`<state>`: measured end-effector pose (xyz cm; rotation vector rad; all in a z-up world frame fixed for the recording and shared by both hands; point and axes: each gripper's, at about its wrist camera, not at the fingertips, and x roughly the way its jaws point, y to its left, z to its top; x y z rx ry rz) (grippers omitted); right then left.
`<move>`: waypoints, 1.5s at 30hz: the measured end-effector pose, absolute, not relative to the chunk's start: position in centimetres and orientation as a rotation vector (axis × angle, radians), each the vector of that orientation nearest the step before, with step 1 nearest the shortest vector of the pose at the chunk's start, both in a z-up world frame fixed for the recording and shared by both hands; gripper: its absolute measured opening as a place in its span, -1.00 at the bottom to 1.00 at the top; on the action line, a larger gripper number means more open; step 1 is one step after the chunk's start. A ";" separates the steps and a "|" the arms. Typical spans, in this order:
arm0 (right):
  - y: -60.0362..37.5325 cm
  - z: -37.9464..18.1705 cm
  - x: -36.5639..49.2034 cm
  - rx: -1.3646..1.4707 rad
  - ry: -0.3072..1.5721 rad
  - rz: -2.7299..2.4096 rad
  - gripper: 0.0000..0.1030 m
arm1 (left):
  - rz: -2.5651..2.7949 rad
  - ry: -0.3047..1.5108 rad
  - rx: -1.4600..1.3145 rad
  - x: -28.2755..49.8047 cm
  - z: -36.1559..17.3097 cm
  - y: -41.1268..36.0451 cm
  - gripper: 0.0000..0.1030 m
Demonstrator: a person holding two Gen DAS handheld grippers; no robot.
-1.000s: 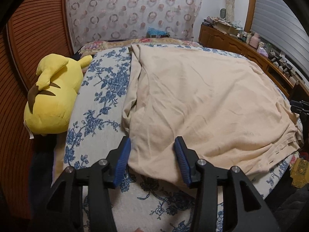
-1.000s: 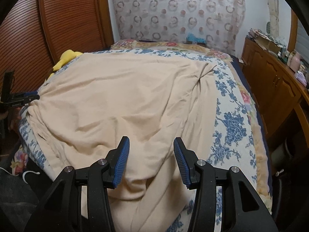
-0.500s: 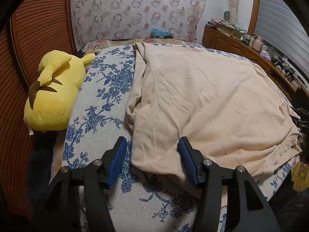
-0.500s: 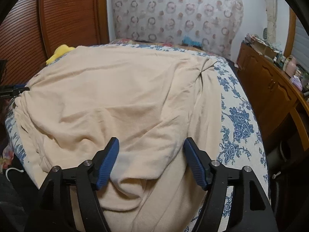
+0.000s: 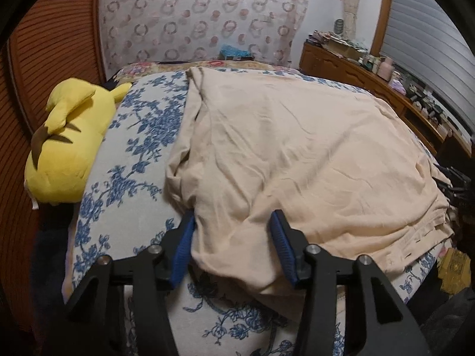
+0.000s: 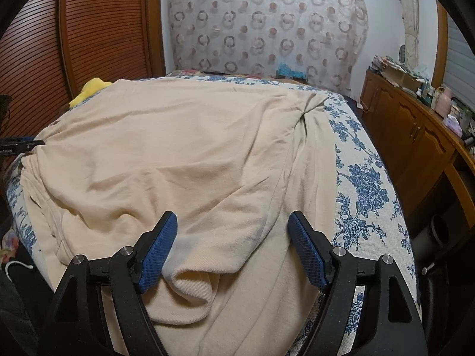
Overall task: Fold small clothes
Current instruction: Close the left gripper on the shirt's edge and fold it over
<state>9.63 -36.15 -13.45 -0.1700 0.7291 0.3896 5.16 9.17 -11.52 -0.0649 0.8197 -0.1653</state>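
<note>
A large beige garment (image 5: 297, 154) lies spread on the blue-flowered bed cover (image 5: 133, 148); it also fills the right wrist view (image 6: 184, 154). My left gripper (image 5: 233, 234) is open, its blue pads straddling the garment's near left edge, with cloth between the jaws. My right gripper (image 6: 233, 237) is wide open over the garment's near right part, above a ribbed cuff (image 6: 184, 293) that bunches under it. The right gripper's tip shows at the far right edge of the left wrist view (image 5: 457, 184).
A yellow plush toy (image 5: 68, 148) lies at the bed's left side by the slatted wooden wall (image 5: 44, 44). A wooden dresser (image 6: 415, 136) with clutter runs along the right. A patterned curtain (image 6: 267, 29) hangs behind the bed.
Both grippers have moved forward and lower onto the garment. The right jaws have opened wider. The left jaws now have cloth between them.
</note>
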 end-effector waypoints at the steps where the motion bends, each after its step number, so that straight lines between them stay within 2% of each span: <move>1: -36.1 -13.4 9.6 -0.169 0.729 0.390 0.53 | -0.166 0.818 -0.065 5.3 -11.4 9.2 -0.37; 2: -36.2 -13.5 9.6 -0.169 0.728 0.391 0.53 | -0.166 0.818 -0.070 5.5 -11.4 9.3 -0.46; 4: -36.2 -13.5 9.6 -0.168 0.728 0.390 0.53 | -0.187 0.815 -0.102 5.7 -11.2 9.7 -0.85; 7: -36.3 -13.4 9.4 -0.166 0.725 0.391 0.53 | -0.234 0.740 -0.108 4.9 -10.1 8.8 -0.90; 21: -37.7 -12.5 8.6 -0.108 0.755 0.416 0.53 | -0.403 0.619 -0.069 6.2 -4.1 1.7 -0.92; 41: -42.2 -7.9 5.7 -0.045 0.646 0.367 0.53 | -0.769 0.582 0.071 9.3 4.2 -16.9 -0.92; 43: -42.5 -8.0 5.4 -0.032 0.647 0.367 0.53 | -0.771 0.598 0.081 9.3 4.0 -17.3 -0.87; 45: -42.6 -7.9 5.4 -0.033 0.647 0.366 0.53 | -0.770 0.622 0.088 9.5 3.5 -17.3 -0.71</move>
